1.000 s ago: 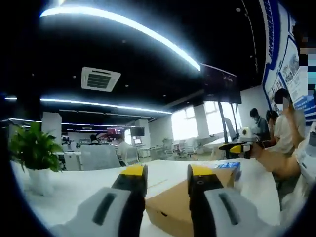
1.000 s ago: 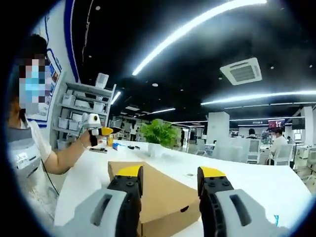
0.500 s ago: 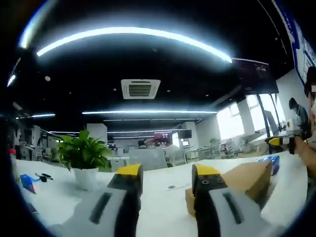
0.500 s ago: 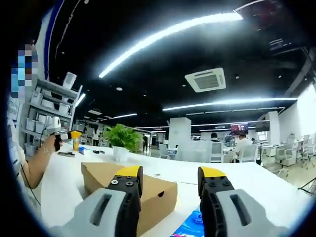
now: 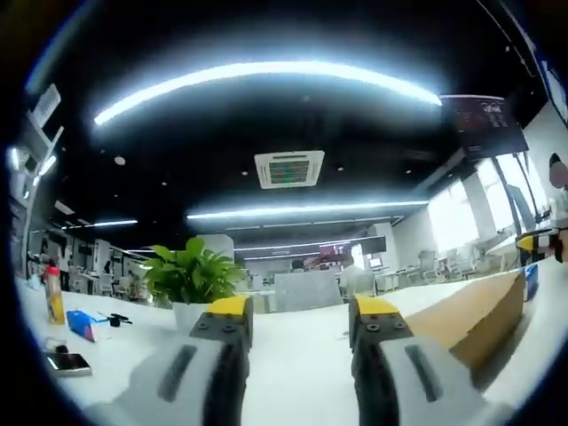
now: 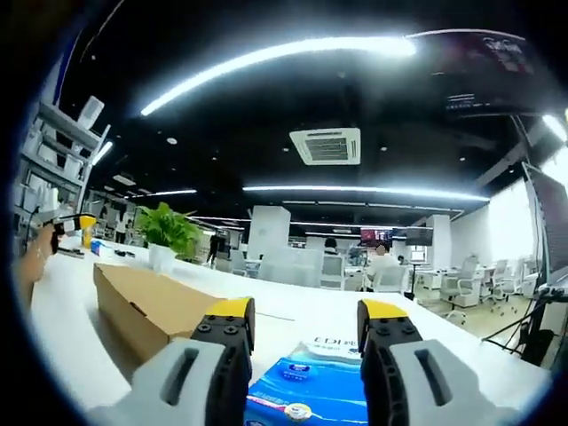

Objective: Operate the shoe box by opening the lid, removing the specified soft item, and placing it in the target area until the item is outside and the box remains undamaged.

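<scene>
In the right gripper view, a blue packet beside the shoe box.

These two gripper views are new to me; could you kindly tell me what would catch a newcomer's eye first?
In the right gripper view, a blue soft packet lies on the white table between the open jaws of the right gripper, with the closed brown shoe box to its left. In the left gripper view, a potted plant stands beyond the left gripper, under bright ceiling light strips.
</scene>
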The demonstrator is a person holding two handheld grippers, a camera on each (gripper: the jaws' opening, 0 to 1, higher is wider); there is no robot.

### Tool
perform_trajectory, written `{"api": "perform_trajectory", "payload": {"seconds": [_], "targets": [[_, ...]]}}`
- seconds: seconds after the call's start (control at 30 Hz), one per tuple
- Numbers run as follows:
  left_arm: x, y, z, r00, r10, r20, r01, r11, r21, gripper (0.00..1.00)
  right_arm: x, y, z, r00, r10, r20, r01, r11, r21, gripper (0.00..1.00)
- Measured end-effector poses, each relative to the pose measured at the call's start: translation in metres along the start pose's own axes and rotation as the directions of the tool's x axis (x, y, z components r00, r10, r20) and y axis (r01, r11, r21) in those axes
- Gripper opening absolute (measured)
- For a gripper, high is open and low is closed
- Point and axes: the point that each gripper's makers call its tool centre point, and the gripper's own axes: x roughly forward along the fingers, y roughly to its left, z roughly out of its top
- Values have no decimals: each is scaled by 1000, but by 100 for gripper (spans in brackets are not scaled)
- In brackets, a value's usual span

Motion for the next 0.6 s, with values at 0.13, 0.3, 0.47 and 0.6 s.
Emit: {"api": "perform_trajectory", "payload": {"seconds": [0.13,0.3,0.47,0.6], "targets": [[1,-4,-4,1000,-11,-15,11,1000,1,44,1,5,-1,1000,7,-8,-7,998,-59,37],[2,-1,-5,1000,-6,-24,7,1000,25,44,4,11,-7,998,48,-36,-50,998,-45,31],[1,5,-1,1000,2,0,-2,1000,4,44,7,14,-11,998,18,-59,-24,994,-102,31],[2,8,0,1000,-1,6,1,1000,-19,45,10,12,-10,999,15,-43,-18,997,-74,37]]}}
